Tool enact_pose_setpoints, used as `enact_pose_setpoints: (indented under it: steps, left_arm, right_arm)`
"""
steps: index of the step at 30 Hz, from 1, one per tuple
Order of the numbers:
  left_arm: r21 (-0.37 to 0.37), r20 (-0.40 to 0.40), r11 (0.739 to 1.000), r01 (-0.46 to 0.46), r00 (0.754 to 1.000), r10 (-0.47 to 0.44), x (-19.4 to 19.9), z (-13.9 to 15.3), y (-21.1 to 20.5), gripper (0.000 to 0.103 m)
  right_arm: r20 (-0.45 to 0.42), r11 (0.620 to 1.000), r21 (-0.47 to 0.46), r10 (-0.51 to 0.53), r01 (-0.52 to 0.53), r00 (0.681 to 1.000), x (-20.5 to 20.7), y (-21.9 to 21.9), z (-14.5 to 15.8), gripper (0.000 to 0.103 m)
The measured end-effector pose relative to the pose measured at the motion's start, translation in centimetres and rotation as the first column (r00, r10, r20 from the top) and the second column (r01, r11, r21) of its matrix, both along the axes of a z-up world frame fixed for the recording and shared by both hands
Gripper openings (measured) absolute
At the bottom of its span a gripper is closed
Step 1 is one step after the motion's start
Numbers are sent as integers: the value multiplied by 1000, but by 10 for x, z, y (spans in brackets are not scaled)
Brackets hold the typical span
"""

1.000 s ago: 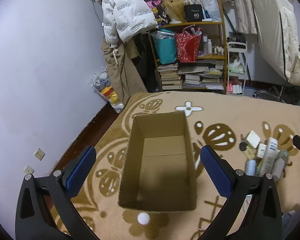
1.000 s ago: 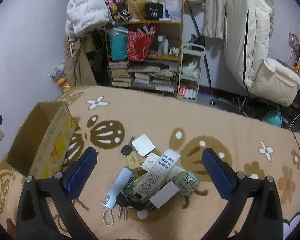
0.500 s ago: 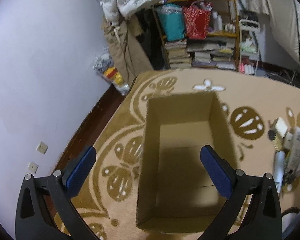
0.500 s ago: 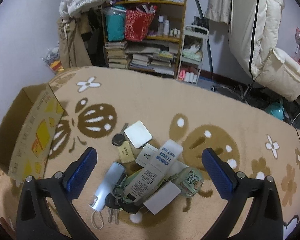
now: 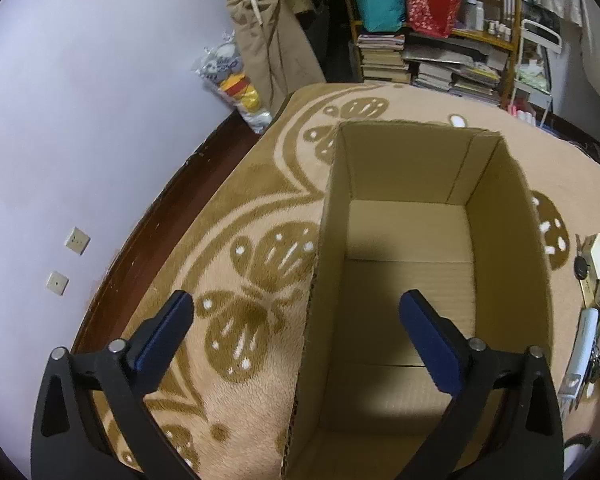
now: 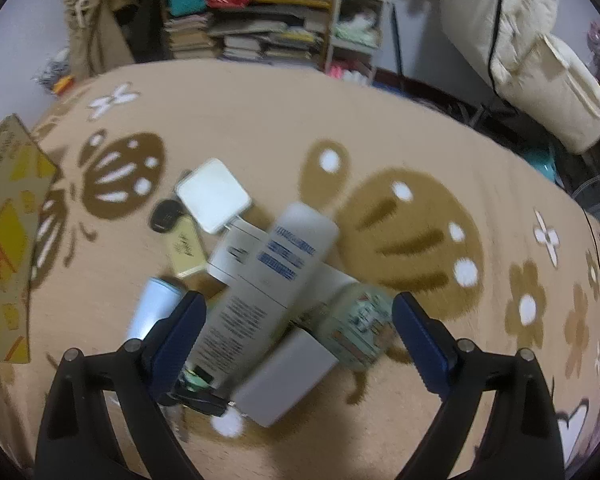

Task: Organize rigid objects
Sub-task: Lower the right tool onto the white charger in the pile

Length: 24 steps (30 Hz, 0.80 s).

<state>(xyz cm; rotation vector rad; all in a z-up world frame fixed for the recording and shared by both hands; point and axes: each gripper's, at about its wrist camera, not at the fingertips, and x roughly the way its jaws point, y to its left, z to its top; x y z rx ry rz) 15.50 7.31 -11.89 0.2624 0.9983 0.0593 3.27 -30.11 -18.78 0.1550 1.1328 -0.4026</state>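
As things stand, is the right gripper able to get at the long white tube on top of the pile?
Probably yes. The right gripper is open right over the white tube, which lies on top of the pile, nothing covering it. The grey box and round green tin crowd its near end.

Dim indoor lighting with heavy fisheye warp and black corners in both views. Left wrist view is pretty sharp, with a soft shadow pooling inside the cardboard box (image 5: 412, 320). Right wrist view is motion-blurred, so the print on the white tube (image 6: 276, 276) is smeared.
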Motion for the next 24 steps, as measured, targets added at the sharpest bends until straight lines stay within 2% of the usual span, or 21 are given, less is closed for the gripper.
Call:
enact_pose_setpoints:
  steps: [4, 7, 9, 10, 12, 16, 18, 21, 24]
  left_arm:
    - [-16, -38, 1000, -26, 999, 25, 5, -9, 5, 91]
    - [-15, -77, 1000, -20, 997, 18, 6, -21, 5, 78]
    - [-1, -101, 1000, -16, 995, 16, 6, -29, 5, 63]
    - [-2, -115, 1000, -15, 993, 15, 6, -33, 5, 59]
    - [-21, -140, 999, -38, 990, 35, 8, -39, 8, 48]
    - [-69, -167, 994, -83, 983, 70, 12, -45, 9, 34]
    - [-71, -181, 993, -92, 980, 78, 13, -49, 8, 24]
    - [-82, -189, 988, -131, 976, 113, 13, -53, 6, 19]
    - [-102, -195, 982, -162, 971, 140, 12, -50, 5, 16]
  right_arm:
    - [-34, 999, 17, -43, 43, 999, -5, -8, -5, 90]
    - [-68, 996, 30, -77, 79, 995, -8, -14, -10, 84]
    - [-85, 992, 58, -103, 108, 991, -10, -20, -14, 76]
    - [-90, 989, 80, -115, 123, 989, -11, -23, -15, 75]
    - [-100, 979, 130, -142, 155, 985, -13, -29, -19, 72]
    - [-121, 966, 186, -161, 182, 980, -15, -32, -27, 70]
    - [-123, 963, 202, -157, 179, 980, -16, -32, -30, 62]
    - [-135, 967, 180, -156, 179, 978, -14, -29, -31, 60]
    - [-146, 961, 196, -169, 196, 975, -15, -30, -32, 56]
